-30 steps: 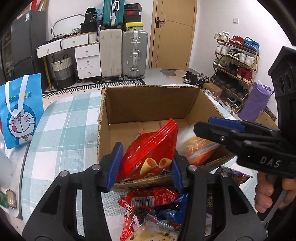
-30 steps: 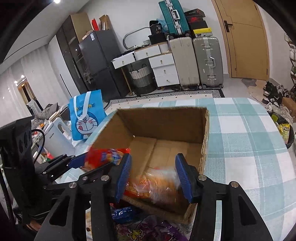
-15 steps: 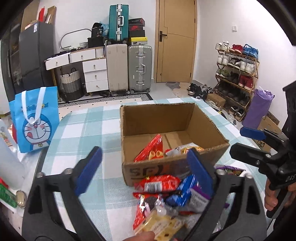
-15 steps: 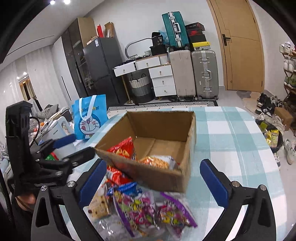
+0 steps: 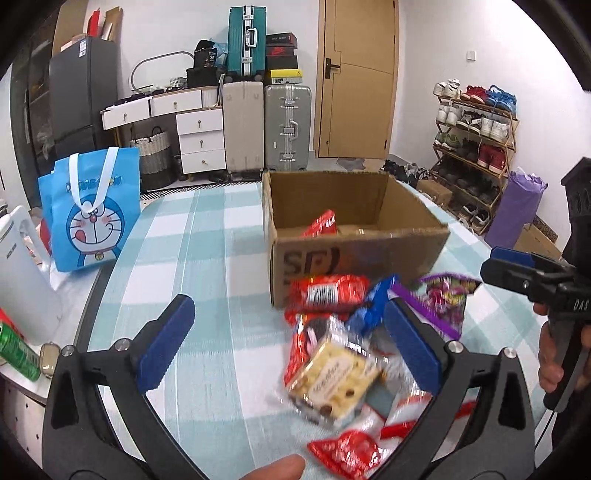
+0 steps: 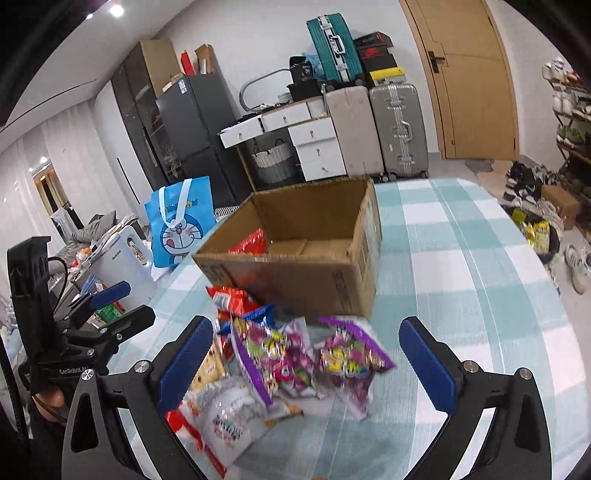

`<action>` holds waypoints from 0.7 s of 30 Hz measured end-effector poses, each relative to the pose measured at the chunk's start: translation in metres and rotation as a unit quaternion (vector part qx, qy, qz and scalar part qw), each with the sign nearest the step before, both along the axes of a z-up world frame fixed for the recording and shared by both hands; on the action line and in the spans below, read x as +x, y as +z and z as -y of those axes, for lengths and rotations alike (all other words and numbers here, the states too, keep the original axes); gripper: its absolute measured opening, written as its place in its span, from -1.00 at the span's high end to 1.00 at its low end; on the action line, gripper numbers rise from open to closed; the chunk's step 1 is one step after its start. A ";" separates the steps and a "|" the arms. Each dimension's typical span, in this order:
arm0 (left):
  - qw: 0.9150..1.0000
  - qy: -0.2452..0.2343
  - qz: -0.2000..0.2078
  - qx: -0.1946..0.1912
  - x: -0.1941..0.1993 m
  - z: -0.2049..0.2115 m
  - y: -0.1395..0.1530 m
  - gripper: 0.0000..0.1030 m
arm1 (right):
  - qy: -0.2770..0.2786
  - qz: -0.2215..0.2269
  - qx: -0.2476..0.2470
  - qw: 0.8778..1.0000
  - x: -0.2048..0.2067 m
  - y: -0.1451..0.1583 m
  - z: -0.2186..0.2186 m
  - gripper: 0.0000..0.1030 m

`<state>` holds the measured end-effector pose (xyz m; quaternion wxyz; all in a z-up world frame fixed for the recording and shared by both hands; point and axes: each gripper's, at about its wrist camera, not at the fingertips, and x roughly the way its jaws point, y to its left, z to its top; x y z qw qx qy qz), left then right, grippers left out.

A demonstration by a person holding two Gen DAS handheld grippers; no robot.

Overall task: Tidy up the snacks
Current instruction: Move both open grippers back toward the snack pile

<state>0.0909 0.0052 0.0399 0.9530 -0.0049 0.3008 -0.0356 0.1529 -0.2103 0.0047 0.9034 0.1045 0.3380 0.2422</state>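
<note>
Jaws wide on both grippers, left gripper (image 5: 290,341), right gripper (image 6: 306,360), biscuit pack (image 5: 334,382) left view only

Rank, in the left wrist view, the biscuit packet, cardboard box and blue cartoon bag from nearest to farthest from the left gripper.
1. Biscuit packet: just right of the left gripper, by its right finger.
2. Cardboard box: ahead, beyond the snack pile.
3. Blue cartoon bag: far left, at the table edge.

I am looking past the checked tablecloth (image 5: 207,236) at white walls, where a wooden door (image 5: 358,77) is standing shut beside two upright suitcases (image 5: 266,129) with a teal one (image 5: 246,37) perched above. White drawers (image 6: 317,147) and a dark fridge (image 6: 192,122) are lining the wall. A loaded shoe rack (image 5: 476,129) is sitting at the right, and ceiling spotlights (image 6: 116,10) are glowing.
</note>
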 end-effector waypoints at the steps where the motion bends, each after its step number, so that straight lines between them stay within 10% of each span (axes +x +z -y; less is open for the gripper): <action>1: 1.000 0.000 -0.002 0.000 -0.004 0.000 -0.004 -0.99 | -0.001 -0.001 -0.001 1.000 -0.003 -0.002 0.001 -0.99; 21: 0.999 -0.020 -0.028 0.003 -0.009 0.015 -0.024 -0.99 | 0.025 -0.031 -0.023 0.999 -0.009 -0.018 -0.021 -0.99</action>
